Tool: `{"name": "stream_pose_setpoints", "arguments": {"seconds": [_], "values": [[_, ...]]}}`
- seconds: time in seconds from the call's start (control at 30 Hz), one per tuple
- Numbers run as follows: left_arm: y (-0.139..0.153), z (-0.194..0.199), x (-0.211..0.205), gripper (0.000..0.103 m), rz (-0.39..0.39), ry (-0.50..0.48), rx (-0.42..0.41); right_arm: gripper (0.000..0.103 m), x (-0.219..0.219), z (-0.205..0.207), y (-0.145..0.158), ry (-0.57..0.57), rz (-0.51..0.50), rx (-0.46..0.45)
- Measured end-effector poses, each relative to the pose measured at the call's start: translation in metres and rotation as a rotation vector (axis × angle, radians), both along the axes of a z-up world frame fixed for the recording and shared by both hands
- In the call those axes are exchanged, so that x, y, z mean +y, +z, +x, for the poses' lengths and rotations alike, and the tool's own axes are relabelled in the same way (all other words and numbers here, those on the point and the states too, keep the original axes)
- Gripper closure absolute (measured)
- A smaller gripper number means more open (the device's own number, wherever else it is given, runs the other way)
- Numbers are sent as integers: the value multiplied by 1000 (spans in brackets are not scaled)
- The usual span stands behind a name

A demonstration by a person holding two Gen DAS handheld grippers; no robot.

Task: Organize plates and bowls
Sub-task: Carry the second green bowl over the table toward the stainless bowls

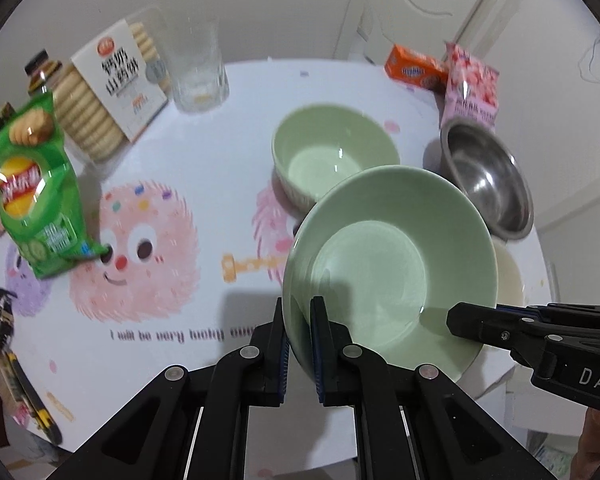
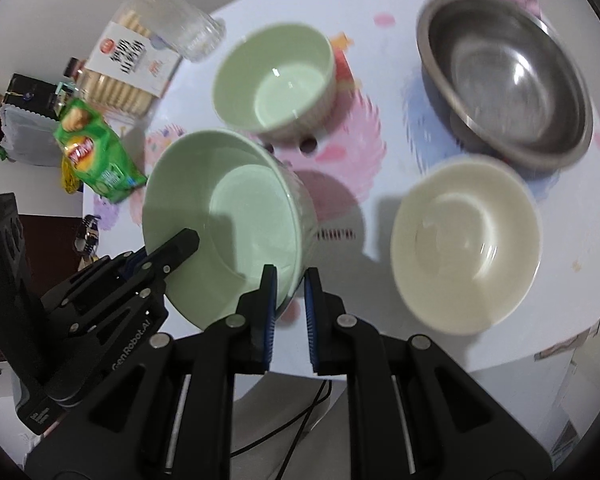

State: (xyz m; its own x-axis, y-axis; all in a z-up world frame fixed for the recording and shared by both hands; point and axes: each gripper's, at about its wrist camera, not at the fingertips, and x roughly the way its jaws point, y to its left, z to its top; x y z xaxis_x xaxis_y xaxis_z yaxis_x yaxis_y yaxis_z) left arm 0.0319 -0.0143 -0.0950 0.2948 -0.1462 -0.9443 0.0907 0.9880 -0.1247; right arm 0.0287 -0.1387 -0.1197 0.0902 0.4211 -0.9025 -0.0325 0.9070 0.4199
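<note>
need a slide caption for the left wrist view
Left gripper clamps the rim of a tilted pale green ceramic bowl above the round cartoon-print table.

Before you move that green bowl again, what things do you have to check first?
1. Left gripper pinching the held green bowl rim: ok.
2. Right gripper on the rim too: ok, fingers straddle it.
3. Bowl lifted off the table: ok, it hangs tilted.
4. Other green bowl empty for stacking: ok.
5. Cream bowl and steel bowl out of the way: ok, off to the right.
6. Grip tightness: cannot tell.
</note>
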Motion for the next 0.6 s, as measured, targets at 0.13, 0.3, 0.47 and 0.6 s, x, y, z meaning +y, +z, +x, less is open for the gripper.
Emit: {"name": "stream_pose_setpoints", "arguments": {"seconds": [0.13, 0.3, 0.47, 0.6], "values": [[14, 22, 1, 94, -13, 12, -33, 88, -2, 18, 18, -7, 11, -28], [21, 54, -4, 94, -10, 14, -41, 88, -4, 44, 32, -24, 18, -50], [21, 83, -7, 94, -8, 27, -44, 89, -10, 75, 30, -48, 13, -43], [17, 103, -7, 94, -4, 42, -33, 89, -16, 97, 25, -48, 5, -42]]}}
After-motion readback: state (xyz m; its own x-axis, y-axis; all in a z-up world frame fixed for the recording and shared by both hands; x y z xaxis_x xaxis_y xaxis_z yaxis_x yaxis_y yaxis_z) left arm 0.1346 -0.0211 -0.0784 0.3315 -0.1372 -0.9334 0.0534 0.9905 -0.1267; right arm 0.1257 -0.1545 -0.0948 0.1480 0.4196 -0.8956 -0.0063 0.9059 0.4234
